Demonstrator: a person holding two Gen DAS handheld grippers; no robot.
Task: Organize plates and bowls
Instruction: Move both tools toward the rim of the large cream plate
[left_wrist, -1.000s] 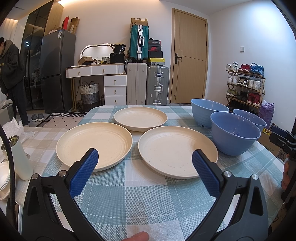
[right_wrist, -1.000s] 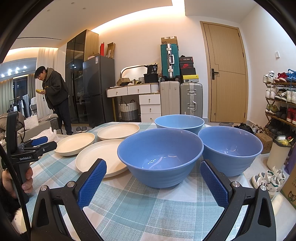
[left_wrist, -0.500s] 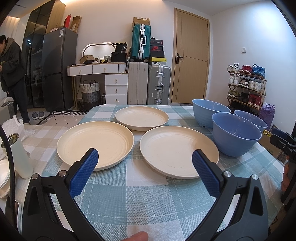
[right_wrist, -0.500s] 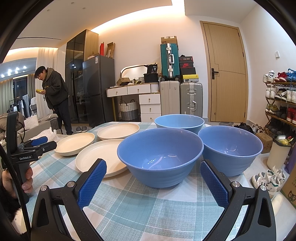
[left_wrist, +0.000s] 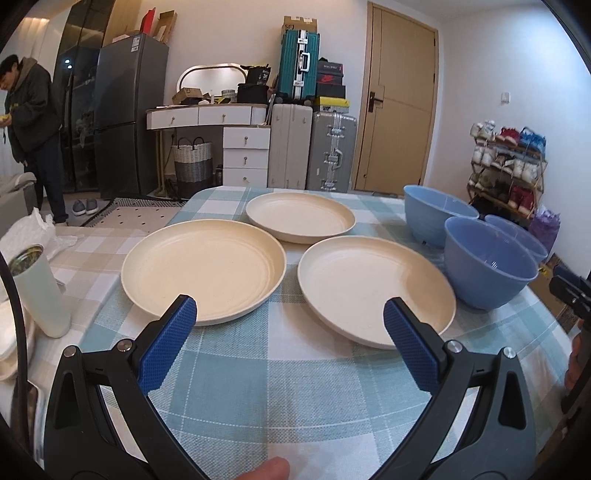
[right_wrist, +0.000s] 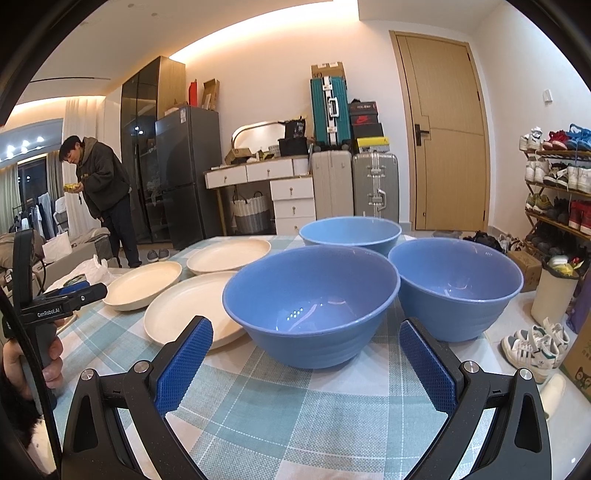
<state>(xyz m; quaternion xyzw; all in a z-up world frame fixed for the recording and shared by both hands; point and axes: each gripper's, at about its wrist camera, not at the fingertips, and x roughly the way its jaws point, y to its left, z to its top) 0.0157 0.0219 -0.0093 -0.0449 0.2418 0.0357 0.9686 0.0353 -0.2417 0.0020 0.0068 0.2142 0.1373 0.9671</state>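
Three cream plates lie on the checked tablecloth: a left plate (left_wrist: 203, 266), a right plate (left_wrist: 373, 288) and a far plate (left_wrist: 300, 216). Three blue bowls stand to their right: a near bowl (right_wrist: 312, 302), a right bowl (right_wrist: 456, 286) and a far bowl (right_wrist: 350, 230). My left gripper (left_wrist: 290, 317) is open and empty, low over the cloth before the two near plates. My right gripper (right_wrist: 306, 341) is open and empty, just in front of the near bowl, apart from it. The left gripper also shows in the right wrist view (right_wrist: 74, 295).
A pale tumbler (left_wrist: 38, 291) and white crumpled bag (left_wrist: 33, 230) sit at the table's left edge. A person (right_wrist: 98, 188) stands by the fridge. Suitcases (left_wrist: 314, 147), drawers and a shoe rack (left_wrist: 506, 170) line the room behind. The table's right edge drops to the floor (right_wrist: 517, 325).
The left gripper has tilted slightly, so the plates sit a little lower and further right in its view. The right gripper has not moved. Both stay open.
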